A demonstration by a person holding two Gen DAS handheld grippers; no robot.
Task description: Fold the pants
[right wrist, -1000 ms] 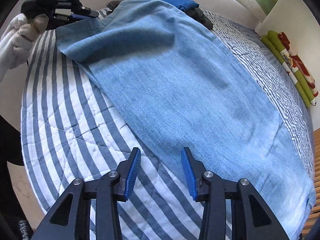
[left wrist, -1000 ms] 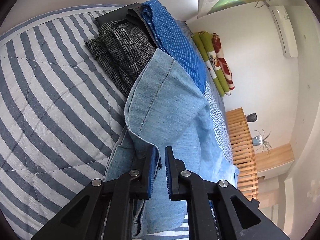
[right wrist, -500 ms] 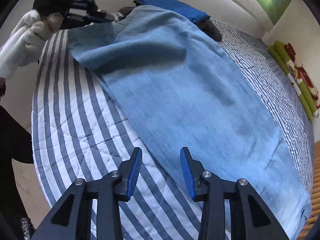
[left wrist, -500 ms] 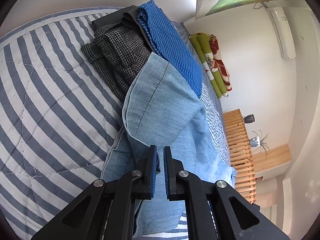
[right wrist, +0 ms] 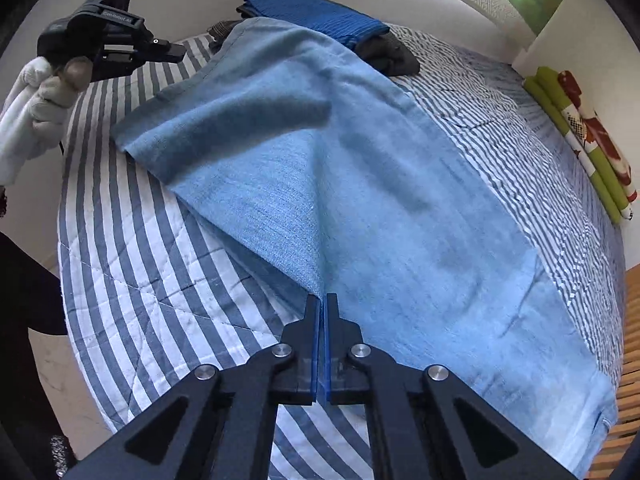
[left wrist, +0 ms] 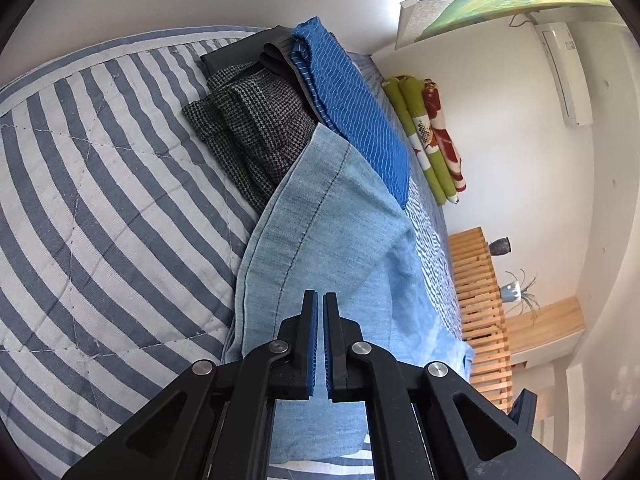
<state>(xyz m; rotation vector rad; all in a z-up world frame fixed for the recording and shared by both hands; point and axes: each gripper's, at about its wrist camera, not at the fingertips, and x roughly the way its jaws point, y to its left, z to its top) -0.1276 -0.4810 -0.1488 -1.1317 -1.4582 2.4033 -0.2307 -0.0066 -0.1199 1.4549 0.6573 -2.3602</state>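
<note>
Beyond the pants (right wrist: 360,184), folded clothes (left wrist: 280,120) on striped bedspread (left wrist: 100,220).

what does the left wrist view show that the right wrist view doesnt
Only the left wrist view: the air conditioner, wooden slat bench and houndstooth trousers in full. Only the right wrist view: the gloved hand holding the left gripper, and the right gripper shut on the pants' edge. Both: light blue pants, striped quilt, blue folded garment, green rolled blanket.
</note>
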